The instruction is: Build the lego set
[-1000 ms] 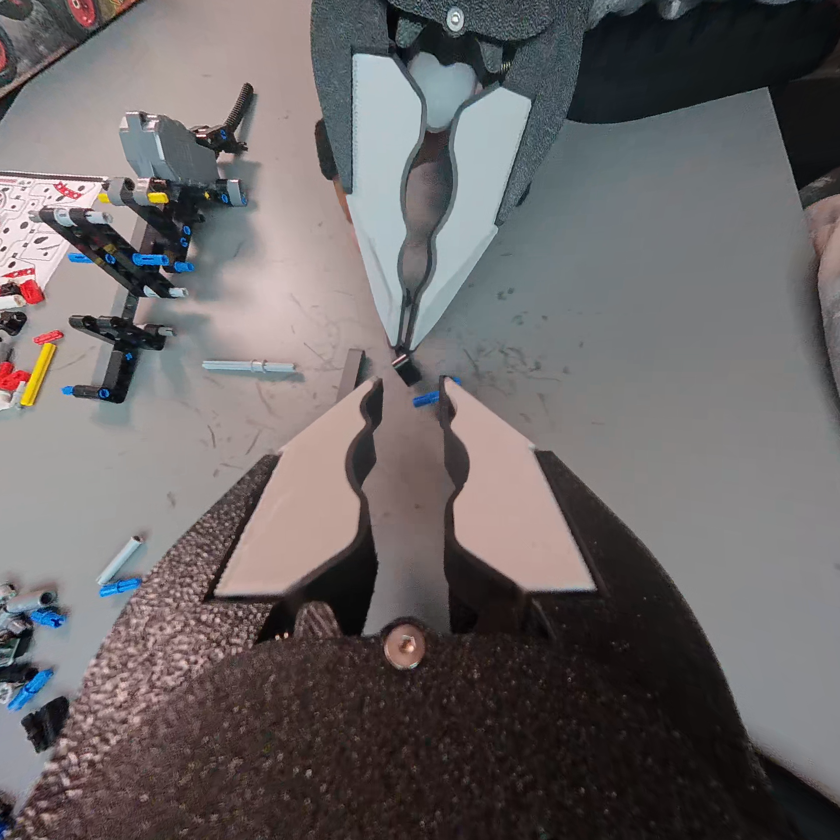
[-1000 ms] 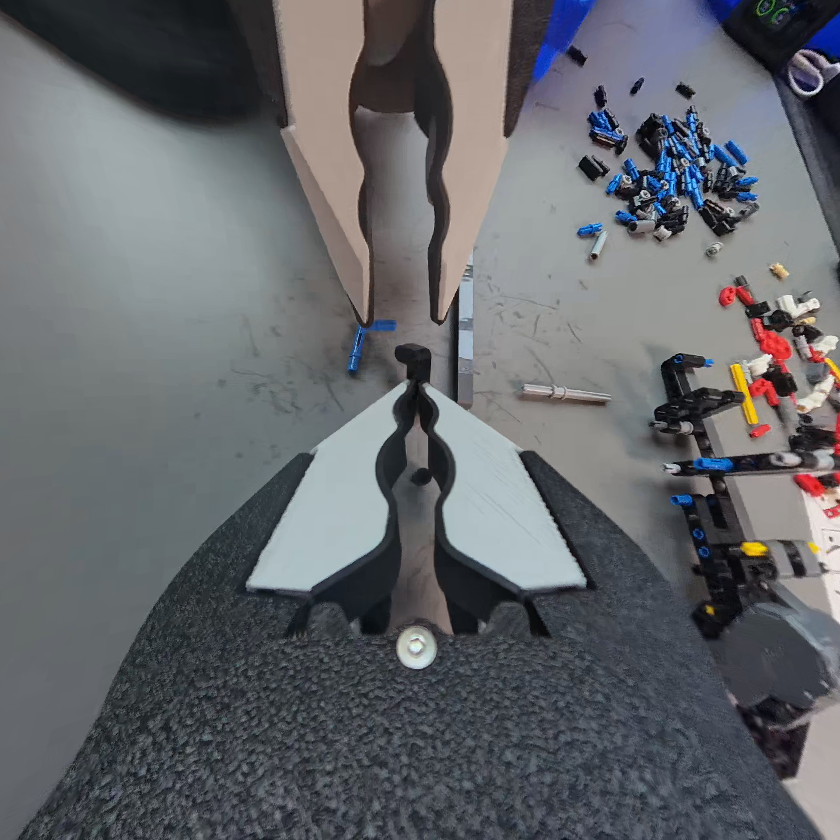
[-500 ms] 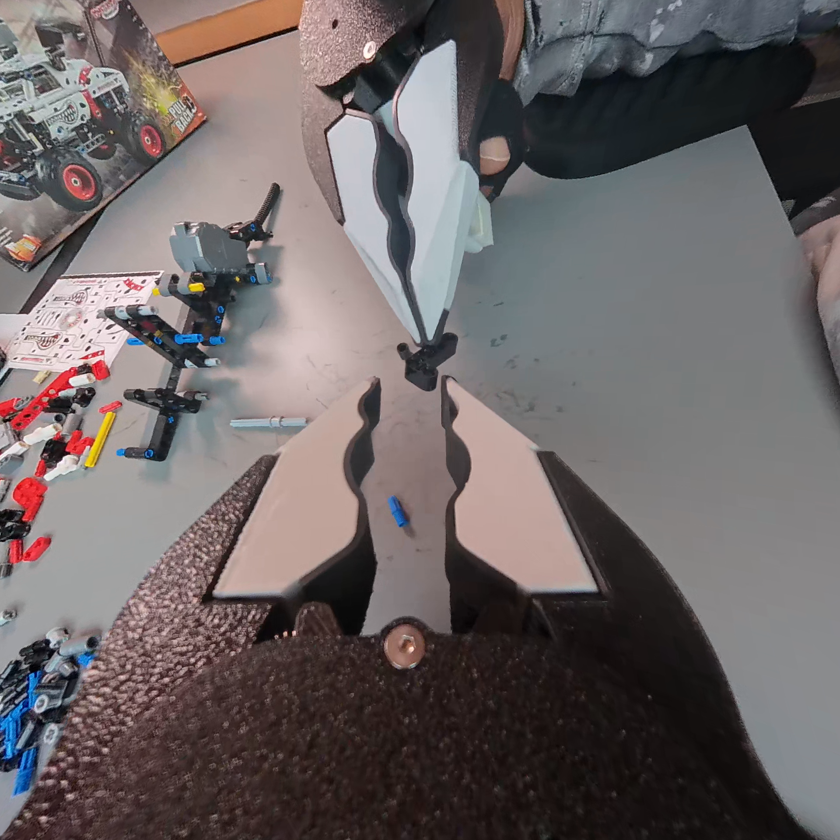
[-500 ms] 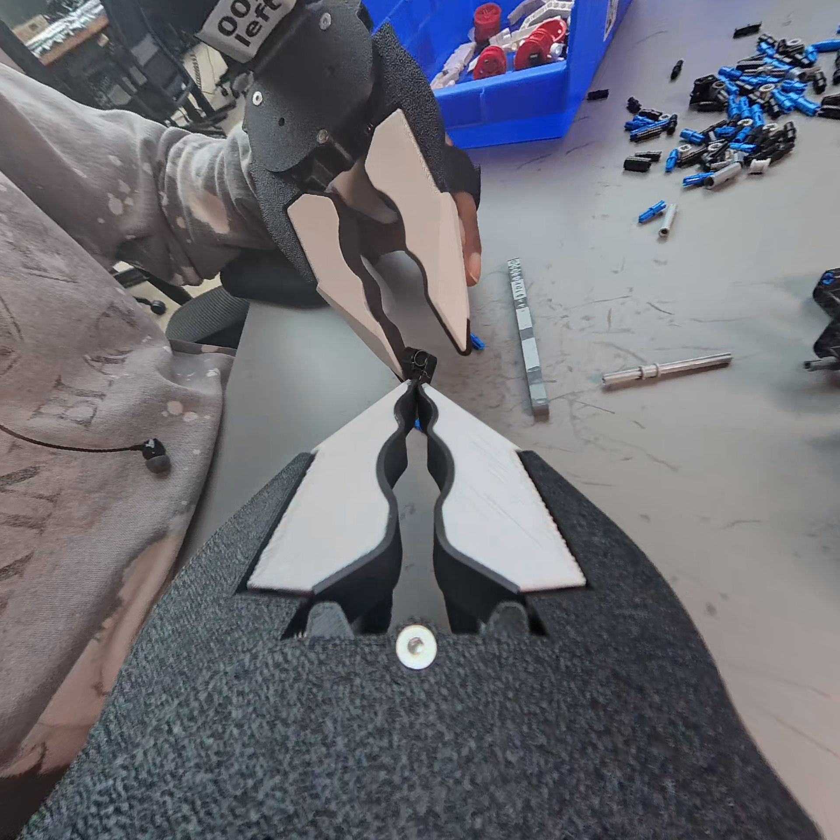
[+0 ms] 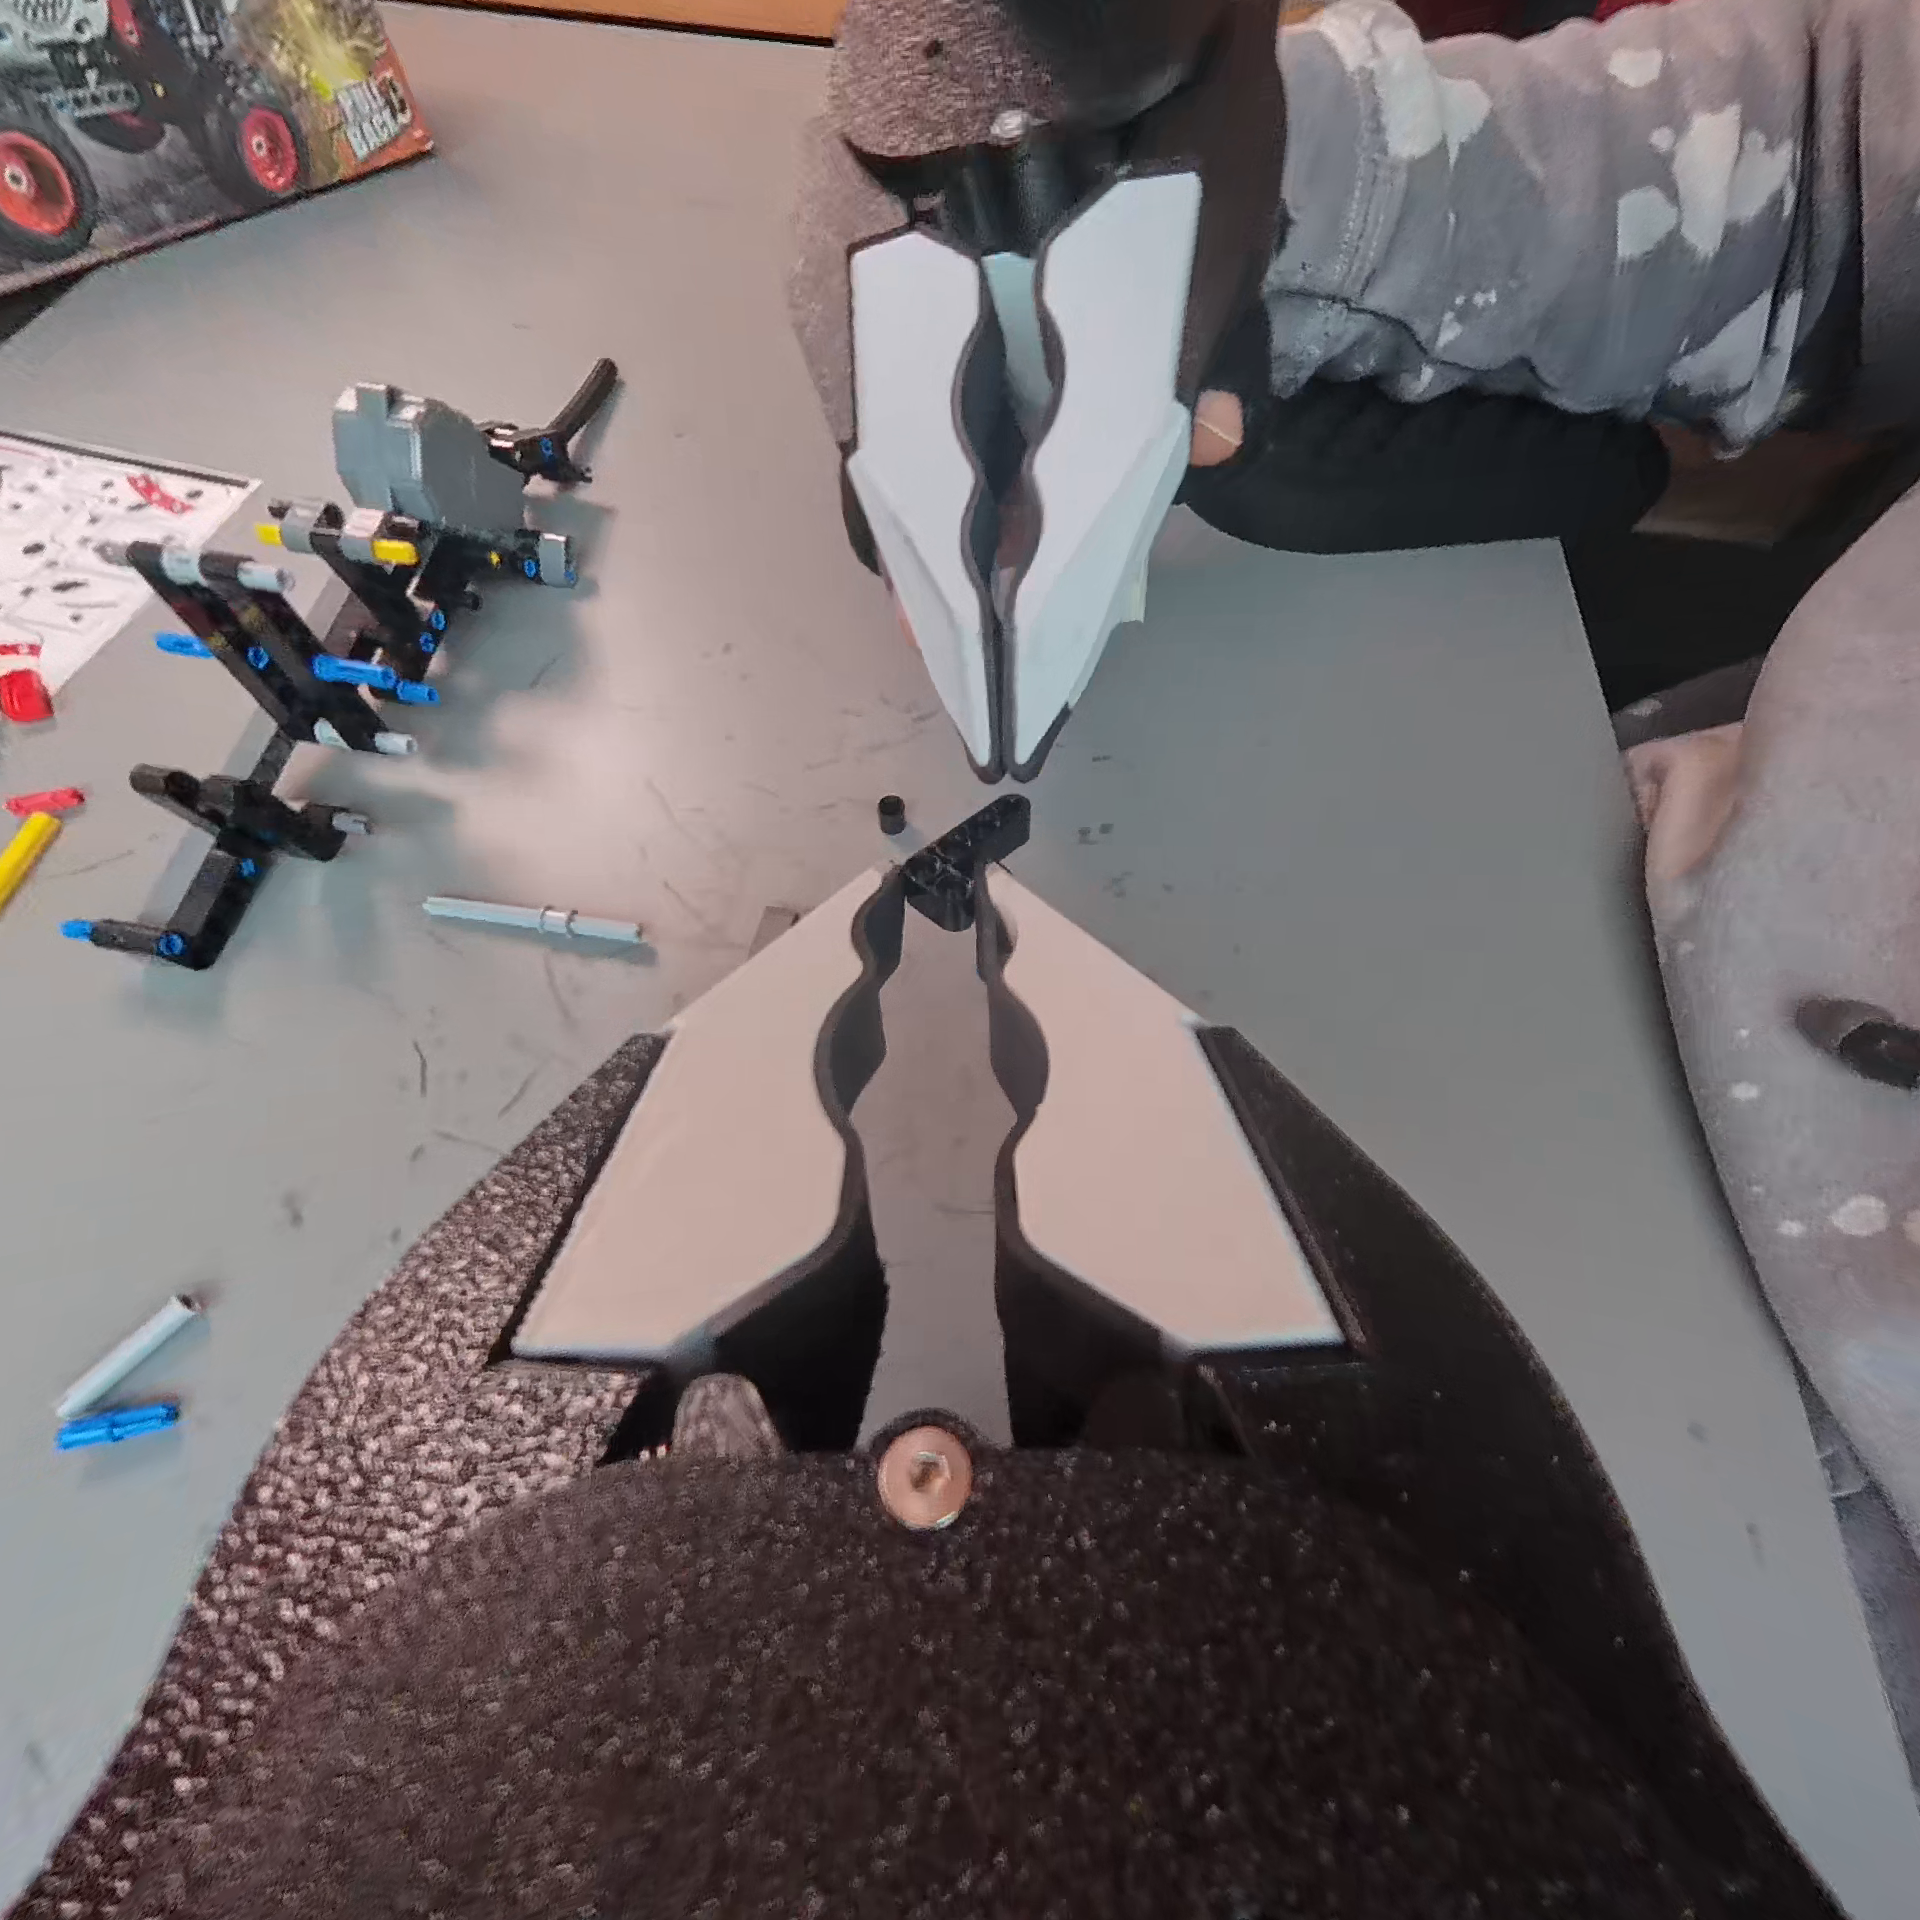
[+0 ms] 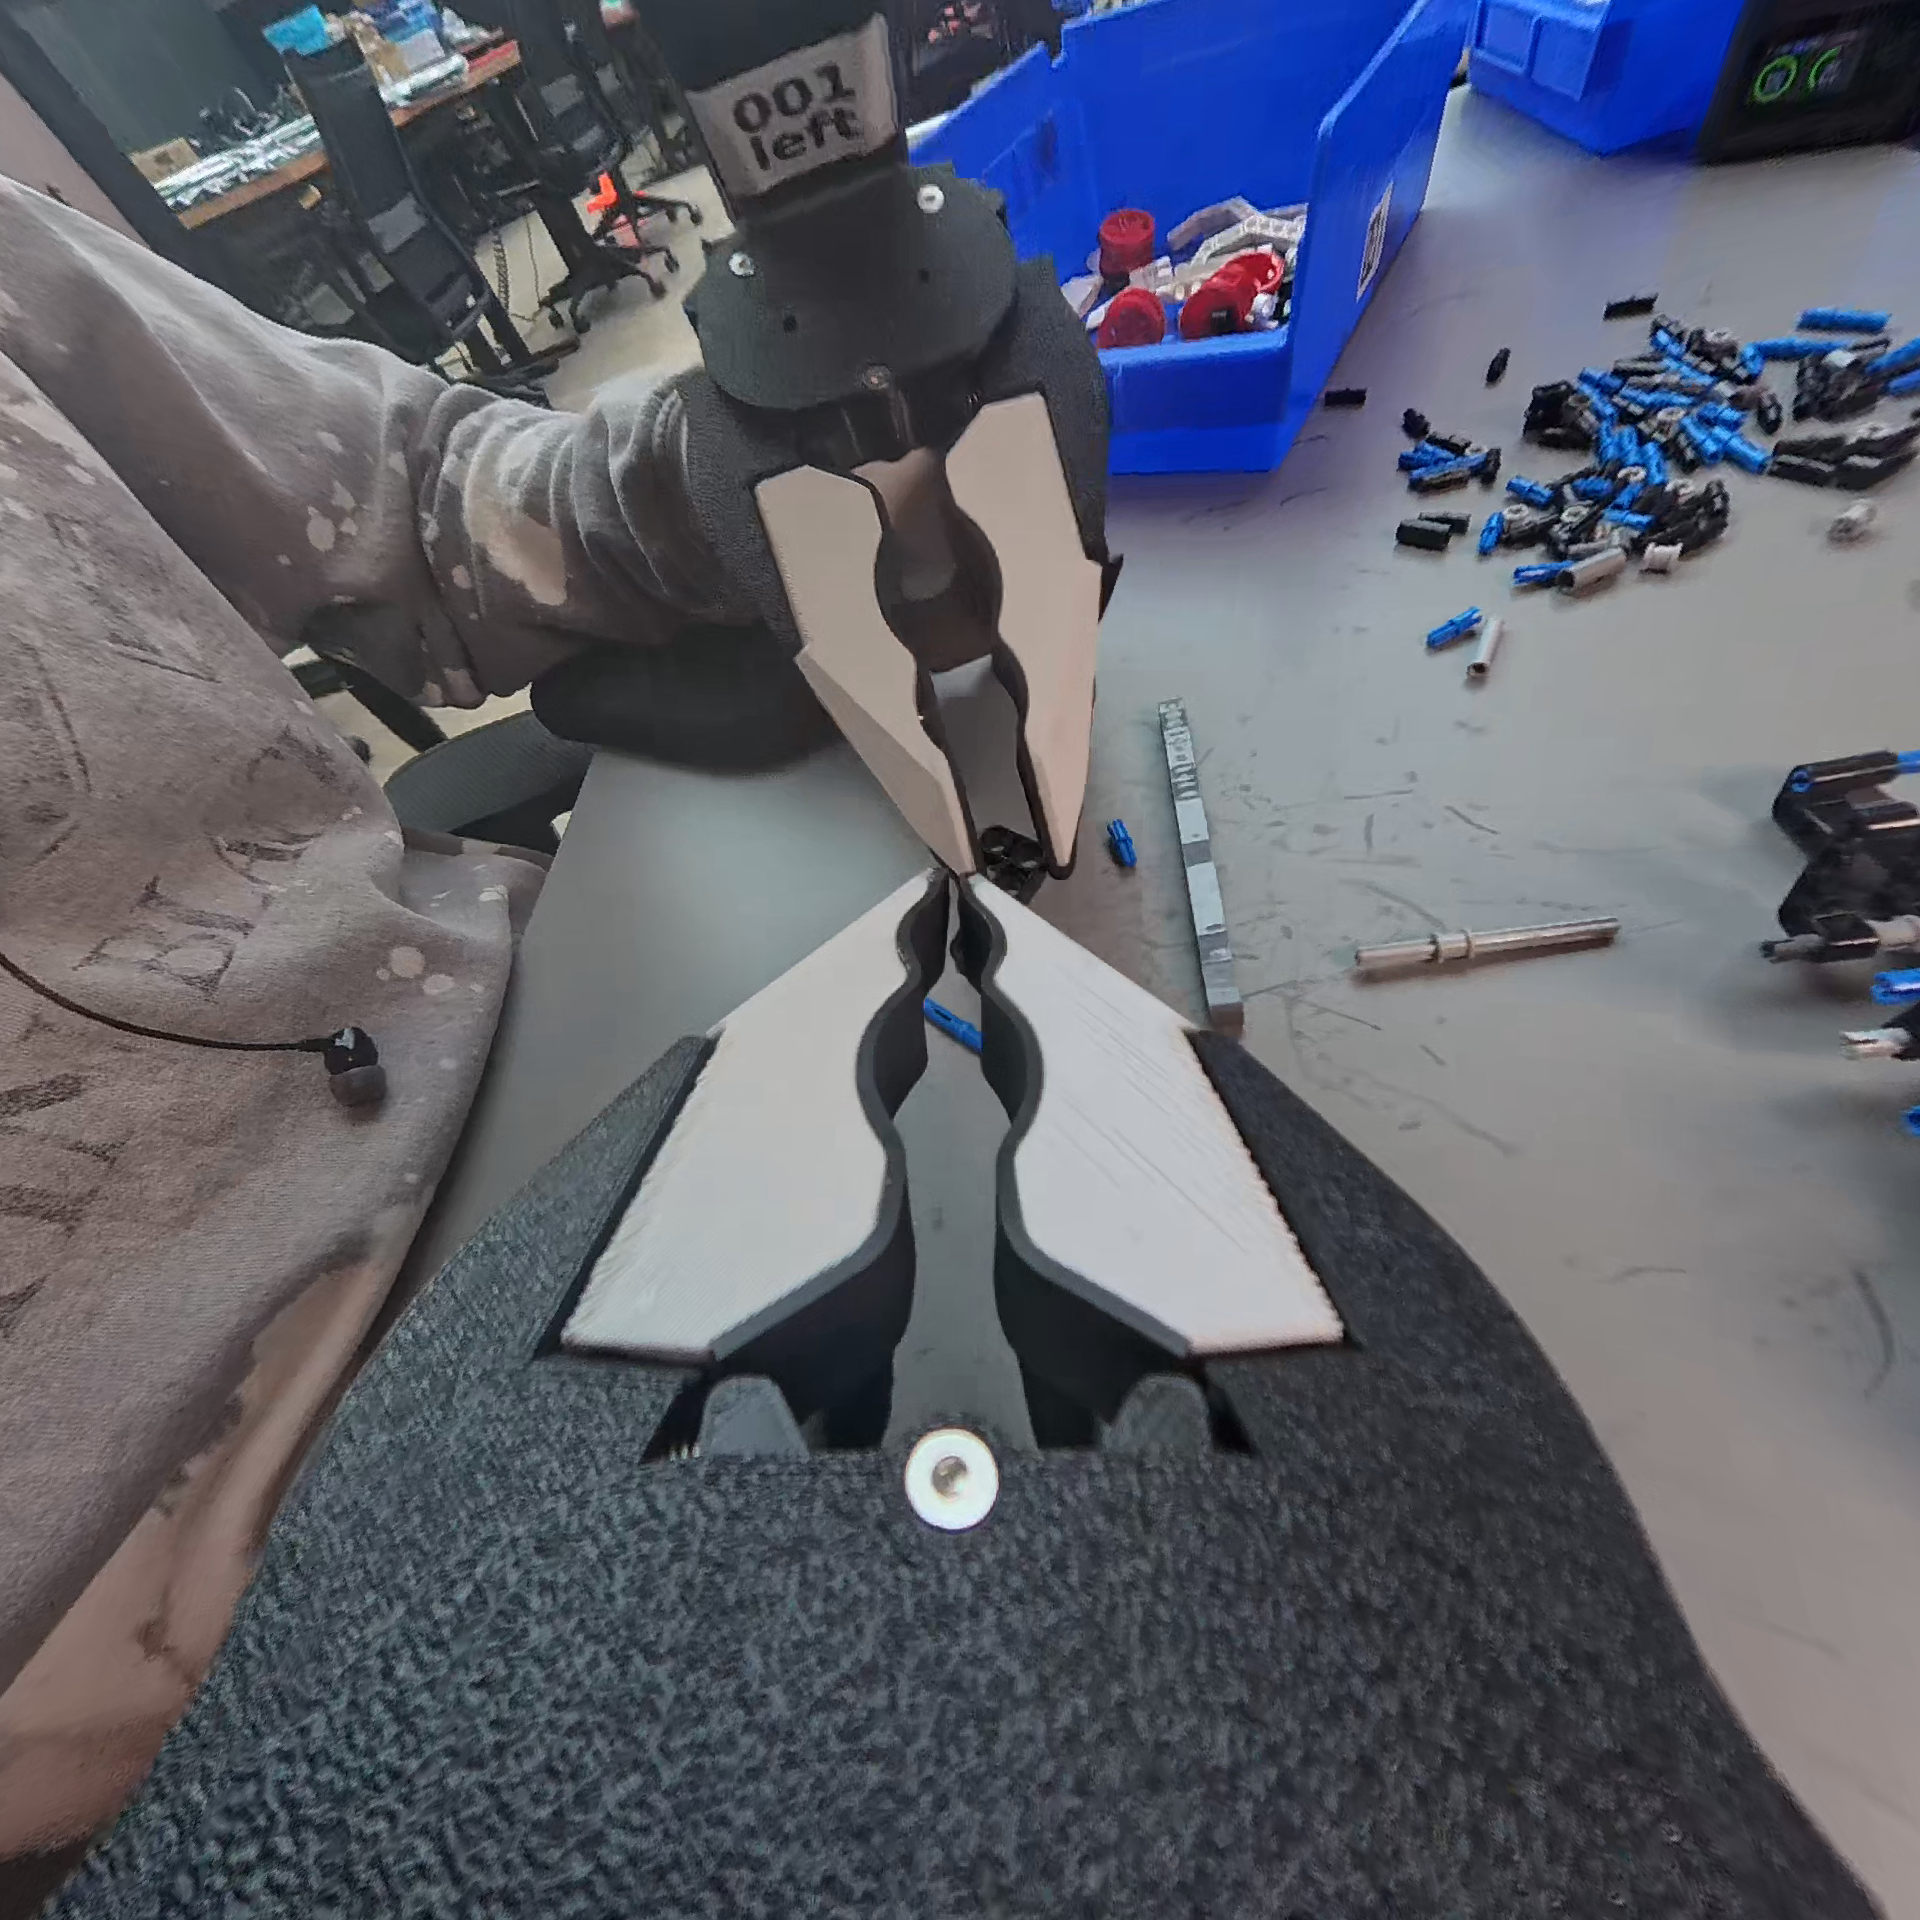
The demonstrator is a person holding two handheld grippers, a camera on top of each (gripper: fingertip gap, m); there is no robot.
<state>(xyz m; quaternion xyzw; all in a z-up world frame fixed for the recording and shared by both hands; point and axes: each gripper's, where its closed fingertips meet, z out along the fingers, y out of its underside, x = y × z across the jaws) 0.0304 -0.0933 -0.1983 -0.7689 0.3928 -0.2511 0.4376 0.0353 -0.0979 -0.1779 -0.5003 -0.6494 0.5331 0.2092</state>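
My left gripper [image 5: 935,883] is shut on a small black lego connector [image 5: 961,857], gripped at the fingertips above the grey table [image 5: 1299,935]. My right gripper [image 6: 953,883] is shut with nothing seen between its tips. It points tip to tip at the left gripper, just short of the connector, which also shows in the right wrist view [image 6: 1006,854]. A tiny black piece [image 5: 890,812] sits just left of the tips. The part-built black chassis with a grey block [image 5: 312,644] lies far left.
A grey axle [image 5: 530,920], a long grey beam [image 6: 1200,862] and loose blue pins [image 6: 1120,842] lie near the grippers. A pile of blue and black pins [image 6: 1662,457] and a blue bin [image 6: 1195,416] stand behind. The set box [image 5: 156,104] and a sheet [image 5: 73,540] lie left. My two grippers' fingertips are within a few centimetres of each other. The tiny black piece [image 5: 890,812] is about equally far from each gripper, around 7 centimeters.
The right gripper held the black connector between the open left fingers. Now the left gripper has shut on it and the right gripper has let go. Both grippers rose from the table.
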